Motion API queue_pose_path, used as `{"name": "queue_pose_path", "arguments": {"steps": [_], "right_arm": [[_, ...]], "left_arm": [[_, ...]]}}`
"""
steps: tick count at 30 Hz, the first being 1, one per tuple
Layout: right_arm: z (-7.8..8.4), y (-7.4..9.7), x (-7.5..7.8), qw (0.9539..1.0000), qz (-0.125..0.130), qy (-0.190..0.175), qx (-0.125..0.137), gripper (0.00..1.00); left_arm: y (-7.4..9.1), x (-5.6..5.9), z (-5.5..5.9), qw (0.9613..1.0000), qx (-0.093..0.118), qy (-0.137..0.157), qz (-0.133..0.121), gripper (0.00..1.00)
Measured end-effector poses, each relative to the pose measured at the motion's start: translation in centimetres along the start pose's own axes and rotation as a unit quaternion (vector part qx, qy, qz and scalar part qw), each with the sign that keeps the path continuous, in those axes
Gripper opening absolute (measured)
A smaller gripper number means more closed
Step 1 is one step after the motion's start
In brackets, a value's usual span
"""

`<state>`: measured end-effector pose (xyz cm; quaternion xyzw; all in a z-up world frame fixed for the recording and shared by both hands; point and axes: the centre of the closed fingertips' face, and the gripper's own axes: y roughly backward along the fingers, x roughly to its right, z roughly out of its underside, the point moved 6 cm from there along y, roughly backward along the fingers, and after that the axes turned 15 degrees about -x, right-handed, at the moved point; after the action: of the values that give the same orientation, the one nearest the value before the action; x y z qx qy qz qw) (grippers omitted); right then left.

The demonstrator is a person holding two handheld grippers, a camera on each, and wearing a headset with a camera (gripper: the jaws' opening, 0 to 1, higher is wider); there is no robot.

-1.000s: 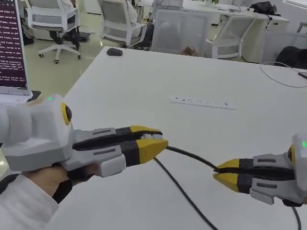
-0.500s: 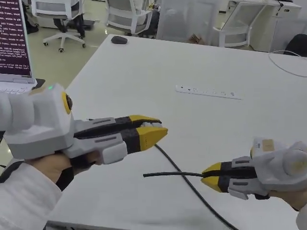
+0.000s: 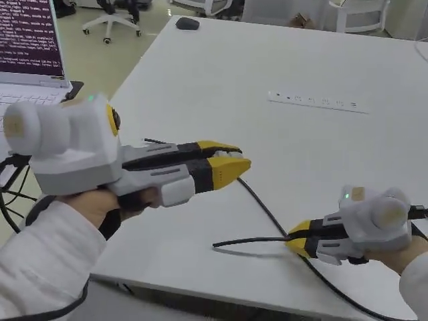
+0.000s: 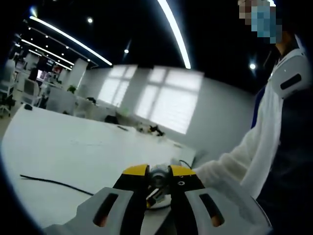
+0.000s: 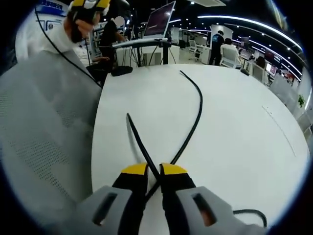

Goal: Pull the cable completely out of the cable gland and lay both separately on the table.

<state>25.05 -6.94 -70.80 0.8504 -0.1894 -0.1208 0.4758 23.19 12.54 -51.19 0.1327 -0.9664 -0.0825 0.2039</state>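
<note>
Black cable [image 3: 244, 240] pinched in right hand-held gripper [image 3: 290, 243] lower right, bare end lower centre over desk [image 3: 200, 87]; cable gland [image 4: 157, 176] clamped in left hand-held gripper [image 3: 245, 162], centre-left. Risk of rolling off if released high.

The cable is out of the gland, and a gripper holds each one.

We see a thin black cable [image 3: 251, 241] pinched in the right gripper [image 3: 291, 243]. Its short loose end sticks out sideways from the jaws, just over the white table [image 3: 200, 80], and its tip is bare. The long part lies on the table in a soft bend and crosses the short part right by the jaws. We see the cable gland [image 4: 157, 178], a small round grey piece, squeezed between the yellow tips of the left gripper [image 3: 242, 160], apart from the cable's loose end.
</note>
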Motion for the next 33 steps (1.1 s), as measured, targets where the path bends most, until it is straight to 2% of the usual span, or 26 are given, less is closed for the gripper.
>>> {"name": "queue_pose_path", "arguments": {"steps": [6, 8, 10, 12, 16, 21, 24, 26, 29, 30, 31, 32, 33], "right_arm": [[0.3, -1.0, 0.1, 0.9999, -0.008, -0.006, -0.009, 0.1], [0.2, -0.9, 0.3, 0.9999, -0.011, -0.008, -0.004, 0.1], [0.2, -1.0, 0.3, 0.9999, -0.014, -0.008, -0.004, 0.1], [0.2, -1.0, 0.2, 0.9994, -0.024, -0.023, 0.003, 0.12], [0.2, -0.9, 0.1, 0.9992, -0.026, -0.028, 0.007, 0.14], [-1.0, 0.3, 0.1, 0.9983, -0.027, -0.039, 0.033, 0.2], [-1.8, 1.8, 0.1, 0.9981, -0.017, -0.035, 0.049, 0.22], [-2.2, 2.9, 0.1, 0.9971, -0.01, -0.039, 0.064, 0.25], [-2.1, 4.4, -0.3, 0.9964, -0.005, -0.041, 0.074, 0.27], [-2.0, 5.0, -0.4, 0.996, -0.001, -0.043, 0.078, 0.28], [-1.9, 5.5, -0.6, 0.9956, 0.005, -0.045, 0.082, 0.29], [-1.7, 6.2, -0.8, 0.9947, 0.009, -0.053, 0.088, 0.3], [-1.6, 6.7, -0.9, 0.9935, 0.011, -0.062, 0.094, 0.31]], "left_arm": [[-0.5, 0.2, 0.4, 0.9998, -0.012, 0.006, 0.012, 0.17], [-0.7, 0.2, 0.5, 0.9998, -0.017, 0.005, 0.013, 0.17], [-0.8, 0.1, 0.6, 0.9997, -0.021, 0.004, 0.01, 0.17], [-0.8, 0.0, 0.8, 0.9997, -0.024, 0.003, 0.007, 0.17], [-0.9, -0.1, 0.9, 0.9996, -0.028, 0.005, 0.002, 0.17], [-0.9, -0.6, 1.1, 0.9994, -0.032, 0.012, -0.008, 0.17], [-0.9, -1.0, 1.1, 0.9992, -0.032, 0.02, -0.013, 0.17], [-1.1, -1.2, 1.5, 0.9987, -0.043, 0.023, -0.016, 0.17], [-1.4, -1.6, 1.8, 0.9975, -0.069, 0.003, -0.016, 0.17], [-1.6, -1.7, 1.8, 0.9961, -0.086, -0.013, -0.014, 0.17], [-1.8, -1.8, 1.7, 0.9951, -0.092, -0.033, -0.011, 0.17], [-2.1, -1.7, 1.5, 0.9923, -0.102, -0.07, -0.005, 0.17], [-2.2, -1.7, 1.6, 0.9898, -0.114, -0.085, -0.002, 0.17]]}}
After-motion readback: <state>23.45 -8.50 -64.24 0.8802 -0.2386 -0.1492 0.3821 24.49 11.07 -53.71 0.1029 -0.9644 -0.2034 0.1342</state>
